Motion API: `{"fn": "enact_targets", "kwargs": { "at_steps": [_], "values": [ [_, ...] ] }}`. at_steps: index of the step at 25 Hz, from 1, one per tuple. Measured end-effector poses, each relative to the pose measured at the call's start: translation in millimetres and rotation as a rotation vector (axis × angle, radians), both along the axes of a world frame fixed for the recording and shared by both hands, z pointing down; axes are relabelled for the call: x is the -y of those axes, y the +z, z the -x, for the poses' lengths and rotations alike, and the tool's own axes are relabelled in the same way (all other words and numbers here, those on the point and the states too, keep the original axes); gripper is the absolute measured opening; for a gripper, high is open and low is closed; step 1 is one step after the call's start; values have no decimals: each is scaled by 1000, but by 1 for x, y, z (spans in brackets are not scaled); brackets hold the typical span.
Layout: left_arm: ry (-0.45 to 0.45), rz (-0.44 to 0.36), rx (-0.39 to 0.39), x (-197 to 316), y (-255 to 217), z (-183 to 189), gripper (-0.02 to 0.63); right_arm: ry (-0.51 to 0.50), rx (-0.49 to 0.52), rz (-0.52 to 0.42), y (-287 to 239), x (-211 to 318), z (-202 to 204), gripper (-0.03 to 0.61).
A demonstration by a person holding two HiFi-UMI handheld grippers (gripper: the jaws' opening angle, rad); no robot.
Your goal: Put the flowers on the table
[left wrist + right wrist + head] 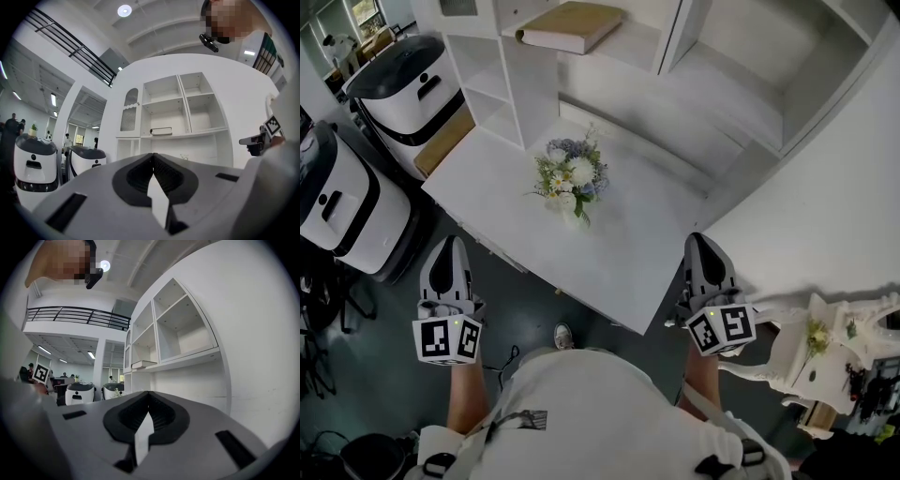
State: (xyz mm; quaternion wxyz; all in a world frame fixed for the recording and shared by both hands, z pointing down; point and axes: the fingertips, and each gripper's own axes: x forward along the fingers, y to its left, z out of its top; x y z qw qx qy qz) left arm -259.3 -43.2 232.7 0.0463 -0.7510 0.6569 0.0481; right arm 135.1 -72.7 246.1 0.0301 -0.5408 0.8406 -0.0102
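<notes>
A small bouquet of white, blue and yellow flowers (571, 179) rests on the white table (619, 253) in front of the shelf unit. Both grippers hang short of the table's near edge, well apart from the flowers. My left gripper (448, 247) is over the dark floor at the left, its jaws pressed together with nothing between them (153, 155). My right gripper (701, 242) is at the table's right corner, also shut and empty (149, 393). In the left gripper view the flowers (183, 157) show only as a tiny speck above the jaws.
A white shelf unit (516, 84) stands behind the table with a book (570, 26) on a shelf. Two white wheeled machines (405, 84) (337, 199) stand at the left. A white wall (825, 225) and a small ornate white stand (825, 349) are at the right.
</notes>
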Motion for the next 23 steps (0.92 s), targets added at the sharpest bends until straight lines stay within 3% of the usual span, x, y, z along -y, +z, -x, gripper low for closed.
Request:
{"fn": "enact_targets", "kwargs": {
  "at_steps": [23],
  "values": [
    [38,-11,-34,22,10,-6,14,-23,-38,1,2,6,16,11]
  ]
}}
